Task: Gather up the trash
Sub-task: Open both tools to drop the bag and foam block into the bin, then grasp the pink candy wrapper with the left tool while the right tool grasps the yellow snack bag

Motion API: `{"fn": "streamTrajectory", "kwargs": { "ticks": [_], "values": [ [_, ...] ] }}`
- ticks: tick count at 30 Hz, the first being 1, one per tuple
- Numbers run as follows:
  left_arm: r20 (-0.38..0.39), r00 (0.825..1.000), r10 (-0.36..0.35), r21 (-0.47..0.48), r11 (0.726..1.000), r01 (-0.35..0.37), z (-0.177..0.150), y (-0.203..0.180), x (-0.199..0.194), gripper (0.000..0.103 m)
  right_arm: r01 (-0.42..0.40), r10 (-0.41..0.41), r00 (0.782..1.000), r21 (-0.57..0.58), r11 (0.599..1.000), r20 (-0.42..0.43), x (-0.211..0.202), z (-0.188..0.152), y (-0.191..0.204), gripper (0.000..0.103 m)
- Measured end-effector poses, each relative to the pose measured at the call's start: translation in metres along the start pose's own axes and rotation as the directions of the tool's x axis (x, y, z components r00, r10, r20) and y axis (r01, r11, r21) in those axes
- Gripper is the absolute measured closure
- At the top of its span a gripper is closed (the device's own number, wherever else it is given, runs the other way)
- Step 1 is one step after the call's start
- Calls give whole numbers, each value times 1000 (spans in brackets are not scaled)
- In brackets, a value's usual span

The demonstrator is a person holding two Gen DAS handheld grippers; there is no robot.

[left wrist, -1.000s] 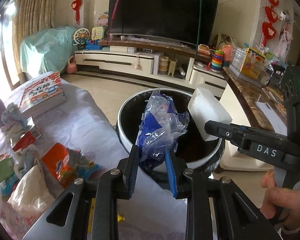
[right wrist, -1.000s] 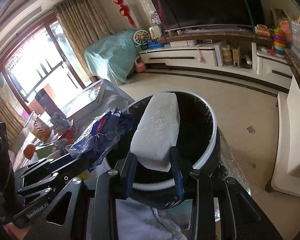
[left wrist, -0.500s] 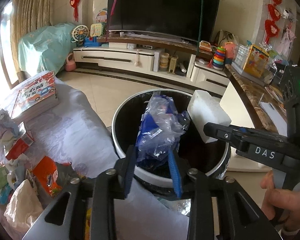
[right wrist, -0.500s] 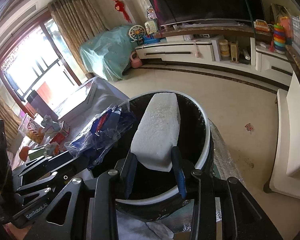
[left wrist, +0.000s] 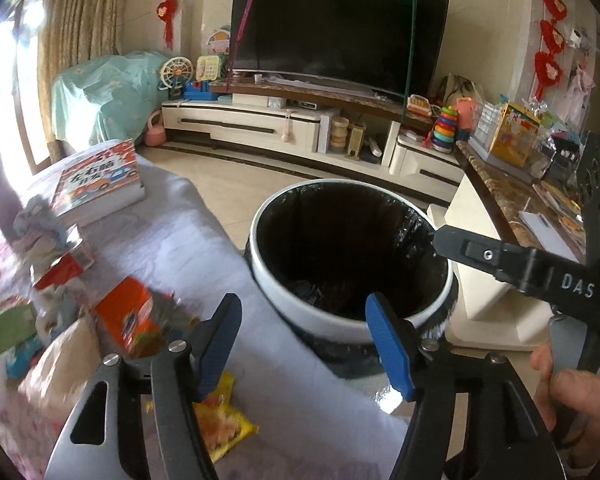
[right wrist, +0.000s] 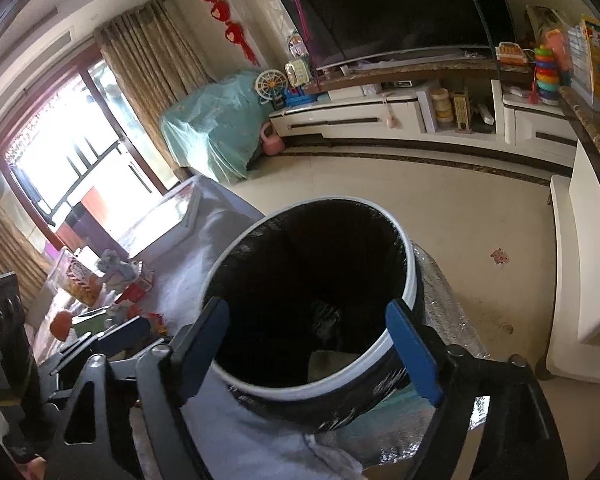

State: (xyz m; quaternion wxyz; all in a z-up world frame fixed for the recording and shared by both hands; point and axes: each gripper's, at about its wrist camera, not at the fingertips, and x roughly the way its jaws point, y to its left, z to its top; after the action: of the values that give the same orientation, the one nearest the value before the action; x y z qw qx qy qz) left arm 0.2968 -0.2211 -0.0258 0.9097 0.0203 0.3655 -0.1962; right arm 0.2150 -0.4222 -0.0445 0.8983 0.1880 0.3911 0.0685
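A round trash bin (left wrist: 300, 308) with a white rim and a black liner stands beside the table, right under both grippers. My left gripper (left wrist: 304, 340) hangs over the bin's near rim, its jaws opening with nothing between the blue pads. My right gripper (right wrist: 306, 348) is over the same bin (right wrist: 296, 390), jaws also opening and empty. A pale patch (right wrist: 328, 364) shows low inside the liner; the rest of the inside is too dark to read. An orange packet (left wrist: 128, 316), a yellow packet (left wrist: 224, 428) and a red box (left wrist: 60, 268) lie on the table.
The table's pale cloth (left wrist: 172, 248) also carries a book (left wrist: 100, 180), crumpled tissue (left wrist: 40, 220), a green box (left wrist: 4, 328) and a beige bag (left wrist: 60, 364). A marble-topped counter (left wrist: 508, 196) stands right of the bin. A person's hand (left wrist: 572, 392) holds the right gripper's handle.
Both grippers have opened wide. The blue plastic bag left my left jaws and the white foam block left my right jaws; neither is in sight above the bin now.
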Motion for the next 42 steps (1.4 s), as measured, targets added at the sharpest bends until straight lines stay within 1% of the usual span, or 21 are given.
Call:
{"fn": "streamTrajectory", "kwargs": {
  "ticks": [2,6,12,17,22,27,32,36,42],
  "values": [
    [12,1000,-13,-26,1000,13,-10,3,-11,37,-6,6,1000,2,1000,16,-6,-6,5,12],
    [29,999,-16,-76,997,18,-29,15,-31,37,-19,19,999,9,1000,32,-15,-22,15,12],
    [52,999,-14,-119,993,20,-54,33,-60,37,-52,52,999,26,998,17,-17,-45,30,12],
    [72,997,14,-150,989,-3,-77,47,-86,36,-69,69,998,22,997,-8,-15,-60,44,12],
    [72,997,23,-196,981,-9,-95,63,-108,36,-85,85,996,-7,996,-24,-14,-73,63,12],
    [67,996,57,-217,975,-42,-112,70,-129,36,-104,103,994,-25,994,-43,-10,-83,76,12],
    [52,995,80,-257,964,-64,-121,87,-142,36,-120,118,991,-45,992,-57,-7,-92,91,12],
    [41,995,92,-284,956,-77,-121,96,-147,36,-136,132,989,-68,988,-66,-3,-95,102,12],
    [19,994,105,-296,950,-95,-121,106,-146,36,-162,155,983,-71,984,-94,9,-100,113,12]
  ]
}}
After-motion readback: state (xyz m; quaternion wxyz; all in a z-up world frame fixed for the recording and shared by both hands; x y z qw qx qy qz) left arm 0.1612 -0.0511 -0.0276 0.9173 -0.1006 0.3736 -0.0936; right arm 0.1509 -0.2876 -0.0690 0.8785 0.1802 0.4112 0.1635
